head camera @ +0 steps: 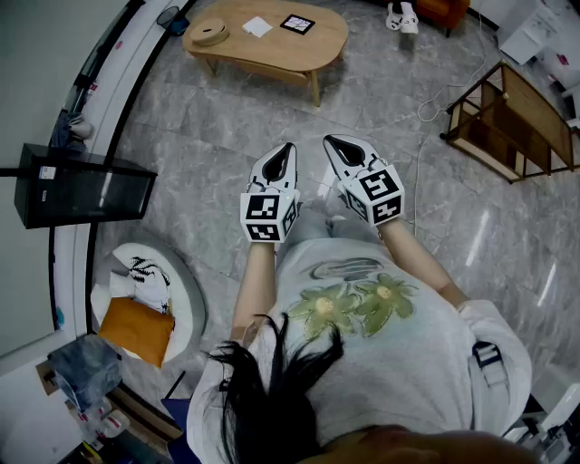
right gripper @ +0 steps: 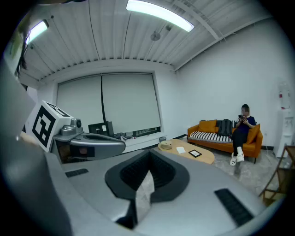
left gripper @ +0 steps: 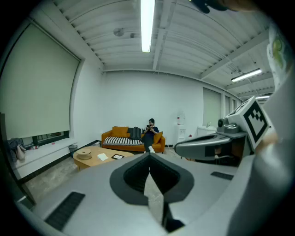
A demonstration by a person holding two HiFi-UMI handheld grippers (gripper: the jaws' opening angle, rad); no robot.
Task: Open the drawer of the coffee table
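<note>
The oval wooden coffee table (head camera: 263, 45) stands far ahead across the grey floor, with a round woven box (head camera: 210, 33), a white sheet (head camera: 257, 26) and a black tablet (head camera: 297, 24) on top. A wooden panel (head camera: 258, 69) under its top faces me; I cannot make out a drawer handle. My left gripper (head camera: 290, 146) and right gripper (head camera: 328, 140) are held side by side at waist height, both shut and empty, well short of the table. The table (left gripper: 99, 158) shows small in the left gripper view past the shut tips (left gripper: 150, 155), and the table (right gripper: 189, 153) appears again in the right gripper view.
An orange sofa (left gripper: 120, 138) with a seated person (left gripper: 151, 134) is behind the table. A wooden shelf rack (head camera: 512, 122) stands to the right, a white cable (head camera: 435, 101) lies near it. A black screen (head camera: 82, 186) and a round white seat (head camera: 186, 299) with an orange cushion are at my left.
</note>
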